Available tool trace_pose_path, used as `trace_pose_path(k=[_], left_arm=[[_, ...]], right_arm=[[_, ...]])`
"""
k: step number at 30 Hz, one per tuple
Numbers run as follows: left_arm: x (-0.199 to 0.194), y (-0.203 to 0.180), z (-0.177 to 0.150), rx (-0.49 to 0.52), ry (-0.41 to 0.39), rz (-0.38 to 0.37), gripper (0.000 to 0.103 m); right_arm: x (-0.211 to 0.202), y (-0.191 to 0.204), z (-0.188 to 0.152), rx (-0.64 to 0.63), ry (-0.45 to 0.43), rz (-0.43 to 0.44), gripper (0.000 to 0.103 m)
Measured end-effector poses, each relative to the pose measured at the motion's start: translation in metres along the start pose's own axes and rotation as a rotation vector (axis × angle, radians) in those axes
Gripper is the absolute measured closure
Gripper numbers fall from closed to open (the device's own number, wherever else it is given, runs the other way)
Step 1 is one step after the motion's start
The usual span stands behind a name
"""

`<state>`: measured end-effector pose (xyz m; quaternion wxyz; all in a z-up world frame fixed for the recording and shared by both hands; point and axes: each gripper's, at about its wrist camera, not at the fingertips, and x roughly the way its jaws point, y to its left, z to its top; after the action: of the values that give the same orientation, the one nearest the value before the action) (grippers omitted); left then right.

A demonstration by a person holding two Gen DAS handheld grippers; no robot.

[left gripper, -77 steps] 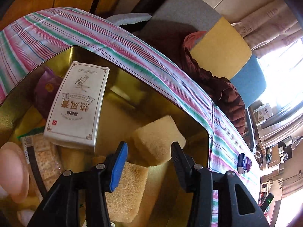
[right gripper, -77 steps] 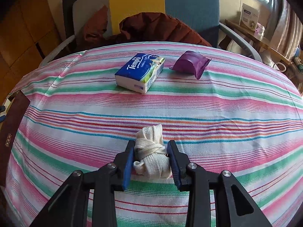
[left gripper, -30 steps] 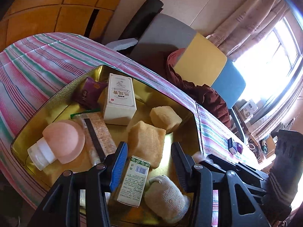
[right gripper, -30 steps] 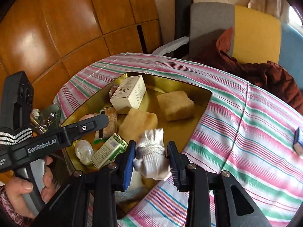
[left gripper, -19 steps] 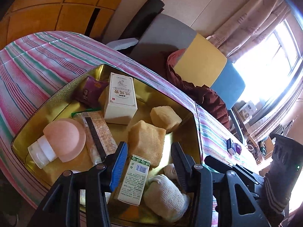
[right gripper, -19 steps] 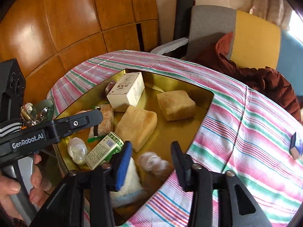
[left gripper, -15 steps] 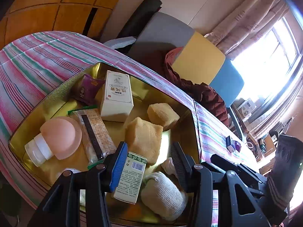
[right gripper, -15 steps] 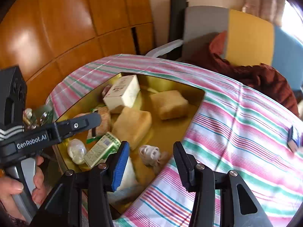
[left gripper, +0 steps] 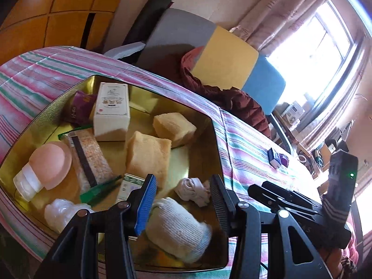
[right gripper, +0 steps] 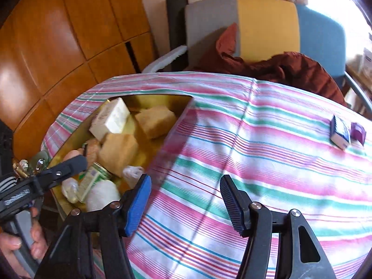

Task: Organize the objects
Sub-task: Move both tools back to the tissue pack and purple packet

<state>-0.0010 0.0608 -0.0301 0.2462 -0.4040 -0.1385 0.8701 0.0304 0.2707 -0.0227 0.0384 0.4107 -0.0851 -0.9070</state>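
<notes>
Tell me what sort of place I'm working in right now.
Most likely a lived-in home room: a table under a pink-and-green striped tablecloth, a grey, yellow and blue upholstered chair, and a curtained window.

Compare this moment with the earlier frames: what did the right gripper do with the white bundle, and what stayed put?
The right gripper carried the white bundle from the cloth to the gold tray and let it go; it now lies there beside the sock. The jaws are opening, empty, swung back over the cloth. The left gripper stayed empty over the tray; the tissue pack and purple pouch remain on the cloth.
</notes>
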Motion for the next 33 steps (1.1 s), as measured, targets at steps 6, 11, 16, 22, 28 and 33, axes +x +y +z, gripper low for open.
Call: trace_pose_path(k=[6, 11, 16, 22, 28, 33], left_arm=[[0.001, -0.029, -0.008, 0.080, 0.020, -0.050, 0.055], [0.005, -0.057, -0.018, 0.161, 0.054, -0.077, 0.055], [0.015, -0.082, -0.028, 0.237, 0.108, -0.091, 0.054], [0.028, -0.117, -0.044, 0.339, 0.174, -0.116, 0.047], [0.047, -0.142, -0.059, 0.395, 0.248, -0.140, 0.047], [0.056, -0.154, -0.065, 0.423, 0.274, -0.136, 0.047]], right_arm=[[0.001, -0.029, -0.013, 0.034, 0.021, -0.049, 0.038], [-0.001, -0.066, -0.021, 0.093, 0.027, -0.106, 0.034], [-0.005, -0.112, -0.026, 0.168, 0.032, -0.179, 0.034], [-0.009, -0.179, -0.030, 0.257, 0.035, -0.347, 0.034], [-0.018, -0.261, -0.010, 0.382, -0.034, -0.464, 0.034], [-0.025, -0.314, 0.029, 0.437, -0.109, -0.517, 0.031]])
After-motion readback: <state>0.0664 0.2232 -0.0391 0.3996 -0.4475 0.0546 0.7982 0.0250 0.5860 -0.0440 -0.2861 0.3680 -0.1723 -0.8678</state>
